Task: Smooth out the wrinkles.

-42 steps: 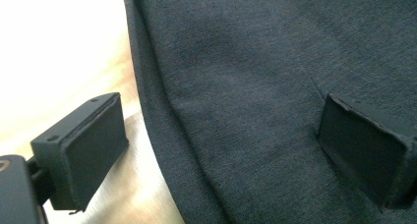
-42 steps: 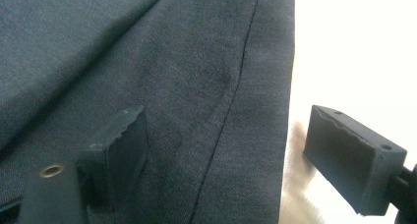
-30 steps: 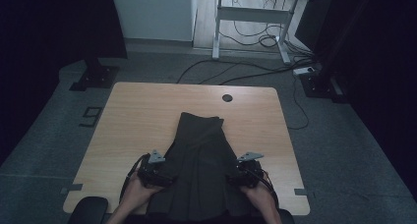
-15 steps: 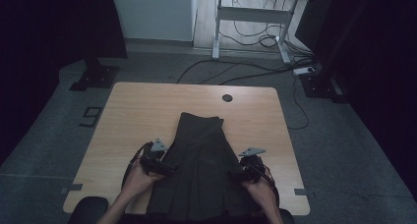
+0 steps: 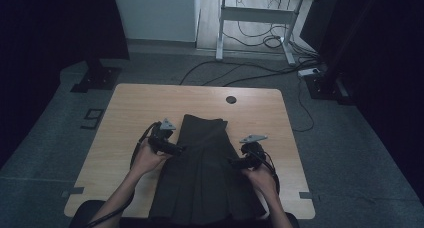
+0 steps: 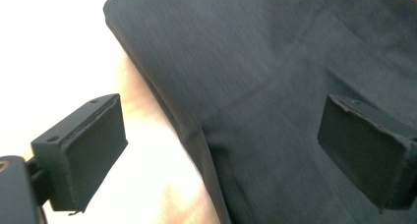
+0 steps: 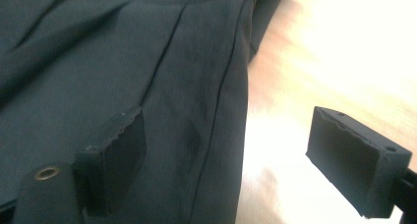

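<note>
Dim grey floor surrounds a light wooden table [image 5: 130,113], and beyond its far edge I can see the legs of another desk [image 5: 255,18] with loose cables [image 5: 240,73] trailing across the ground. A small dark round hole [image 5: 231,99] sits near the table's far edge, just past the garment.

On the table lies a dark pleated skirt [image 5: 202,173], narrow end pointing to the far side, wide hem hanging at the near edge toward me. It sits a little right of the table's middle, flat apart from a diagonal crease across its upper part.

My left gripper [image 5: 175,149] is at the skirt's left edge, roughly halfway along the garment. From the left gripper view, its jaws stand wide apart: one pad over bare wood, the other over the cloth, with the skirt's left edge [image 6: 196,130] running between them (nothing pinched yet, as far as I can tell).

My right gripper [image 5: 235,163] is at the skirt's right edge, slightly nearer to me than the left one. In the right gripper view the jaws are likewise spread, one above the fabric [image 7: 147,62] and one above the wood, straddling the right seam. Whether the pads touch the surface, I cannot tell.
</note>
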Action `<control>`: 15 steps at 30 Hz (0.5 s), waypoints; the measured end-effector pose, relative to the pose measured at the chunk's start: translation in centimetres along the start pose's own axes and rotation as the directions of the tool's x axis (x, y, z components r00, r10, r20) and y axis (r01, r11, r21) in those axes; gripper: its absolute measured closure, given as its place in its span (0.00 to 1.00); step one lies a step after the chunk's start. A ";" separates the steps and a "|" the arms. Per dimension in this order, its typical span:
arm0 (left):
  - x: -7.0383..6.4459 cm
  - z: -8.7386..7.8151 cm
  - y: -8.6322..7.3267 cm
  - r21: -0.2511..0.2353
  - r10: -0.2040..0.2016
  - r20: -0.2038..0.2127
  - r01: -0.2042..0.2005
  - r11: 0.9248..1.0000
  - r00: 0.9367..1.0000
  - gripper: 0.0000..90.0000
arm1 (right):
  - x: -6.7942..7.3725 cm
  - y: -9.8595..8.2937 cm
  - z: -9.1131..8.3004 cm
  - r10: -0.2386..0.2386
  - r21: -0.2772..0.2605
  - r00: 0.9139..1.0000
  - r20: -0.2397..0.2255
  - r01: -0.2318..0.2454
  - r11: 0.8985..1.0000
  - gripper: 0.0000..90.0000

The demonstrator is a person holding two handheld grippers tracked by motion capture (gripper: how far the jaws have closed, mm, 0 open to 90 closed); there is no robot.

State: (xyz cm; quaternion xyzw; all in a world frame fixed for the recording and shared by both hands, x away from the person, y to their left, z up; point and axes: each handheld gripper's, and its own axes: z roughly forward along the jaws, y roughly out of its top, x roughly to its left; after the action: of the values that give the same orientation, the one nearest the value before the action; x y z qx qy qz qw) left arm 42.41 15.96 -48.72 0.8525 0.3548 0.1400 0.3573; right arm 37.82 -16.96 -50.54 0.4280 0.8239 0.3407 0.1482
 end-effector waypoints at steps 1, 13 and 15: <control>0.2 0.2 0.3 -0.002 0.003 0.000 -0.003 1.000 1.000 0.07 | 0.0 0.4 0.2 -0.003 -0.001 1.000 -0.003 0.003 1.000 0.16; 1.8 3.2 1.5 0.020 -0.022 0.017 0.021 1.000 1.000 0.16 | -0.4 3.8 3.6 -0.004 0.025 1.000 -0.013 0.004 1.000 0.17; 1.8 3.7 1.7 0.024 -0.024 0.023 0.024 0.999 0.999 0.16 | -0.6 4.3 4.0 -0.004 0.023 1.000 -0.011 0.005 1.000 0.18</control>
State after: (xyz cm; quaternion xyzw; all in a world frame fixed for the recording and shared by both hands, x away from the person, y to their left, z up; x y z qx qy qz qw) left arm 46.39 14.55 -50.12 0.8539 0.3625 0.1216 0.3530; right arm 42.91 -13.94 -50.45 0.4260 0.8295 0.3330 0.1396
